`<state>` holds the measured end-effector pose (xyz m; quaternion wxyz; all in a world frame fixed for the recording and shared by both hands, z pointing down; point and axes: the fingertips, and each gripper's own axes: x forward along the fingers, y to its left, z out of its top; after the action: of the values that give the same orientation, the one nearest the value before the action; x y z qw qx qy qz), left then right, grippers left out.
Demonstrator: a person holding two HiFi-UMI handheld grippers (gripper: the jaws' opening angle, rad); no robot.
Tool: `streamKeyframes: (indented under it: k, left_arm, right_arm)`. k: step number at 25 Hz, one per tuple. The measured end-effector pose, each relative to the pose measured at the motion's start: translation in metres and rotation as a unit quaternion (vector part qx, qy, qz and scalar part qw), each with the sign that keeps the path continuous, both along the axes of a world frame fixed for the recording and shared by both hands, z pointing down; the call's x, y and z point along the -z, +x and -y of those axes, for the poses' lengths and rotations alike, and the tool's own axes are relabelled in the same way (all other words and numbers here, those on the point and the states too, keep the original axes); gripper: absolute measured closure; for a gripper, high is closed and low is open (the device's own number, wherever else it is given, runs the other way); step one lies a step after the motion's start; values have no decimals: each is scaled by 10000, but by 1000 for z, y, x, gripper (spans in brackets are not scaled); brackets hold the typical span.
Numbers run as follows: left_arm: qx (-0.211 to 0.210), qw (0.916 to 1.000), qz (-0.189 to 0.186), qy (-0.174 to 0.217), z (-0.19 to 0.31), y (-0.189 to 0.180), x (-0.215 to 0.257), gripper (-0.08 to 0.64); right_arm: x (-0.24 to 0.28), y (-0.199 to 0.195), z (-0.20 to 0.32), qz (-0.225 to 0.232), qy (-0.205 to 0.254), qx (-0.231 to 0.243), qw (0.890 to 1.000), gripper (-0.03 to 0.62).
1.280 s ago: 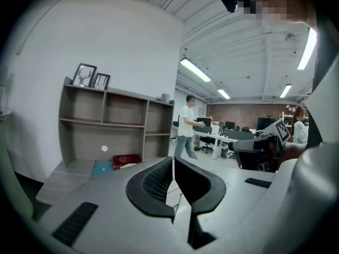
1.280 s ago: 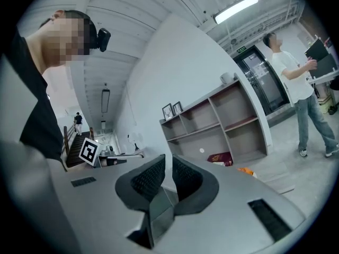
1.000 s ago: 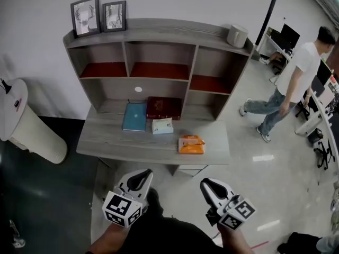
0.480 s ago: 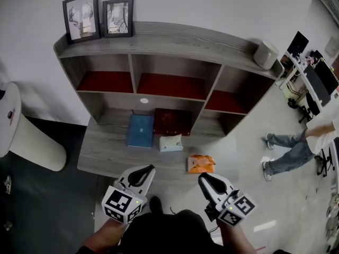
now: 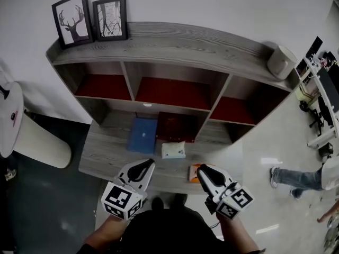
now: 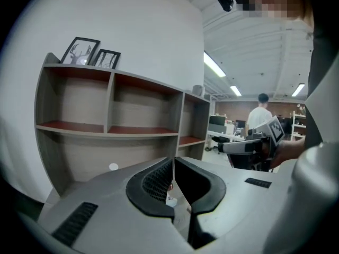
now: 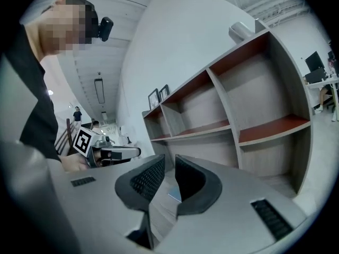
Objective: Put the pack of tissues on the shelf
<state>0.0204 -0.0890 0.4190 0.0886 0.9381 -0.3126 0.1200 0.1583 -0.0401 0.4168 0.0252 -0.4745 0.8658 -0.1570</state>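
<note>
A pale tissue pack [image 5: 173, 150] lies on the grey desk top [image 5: 106, 152], in front of a blue book [image 5: 143, 135] and a dark red book [image 5: 175, 127]. An orange pack [image 5: 194, 173] lies near the front edge, partly hidden by my right gripper [image 5: 200, 168]. My left gripper [image 5: 150, 163] hovers over the front edge, just left of the pale pack. Both grippers are shut and hold nothing. In the left gripper view the shut left gripper [image 6: 172, 161] faces the shelf compartments [image 6: 79, 126]. The right gripper [image 7: 169, 161] also points at the shelf.
The shelf unit [image 5: 175, 46] has three red-floored compartments above the desk. Two framed pictures [image 5: 70, 19] and a white cylinder [image 5: 282, 62] stand on top. A white bin [image 5: 32, 139] is on the floor at left. A person's legs [image 5: 296, 176] show at far right.
Both grippers have moved forward, from short of the desk to its front edge, and the shelf now looms closer. The person at right has walked farther out of view.
</note>
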Motion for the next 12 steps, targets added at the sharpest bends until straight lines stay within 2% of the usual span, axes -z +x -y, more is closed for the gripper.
streamKeyframes:
  k: [4, 7, 12]
  left_arm:
    - [273, 9996, -13, -34, 14, 20, 0, 535]
    - [412, 9991, -5, -23, 21, 33, -1, 535]
    - [617, 9981, -36, -7, 33, 37, -4, 535]
  right_arm:
    - [-14, 17, 19, -106, -298, 295, 9991, 571]
    - [-22, 26, 32, -114, -348, 514, 9980, 571]
    - [-36, 24, 51, -38, -533, 795, 9954, 564]
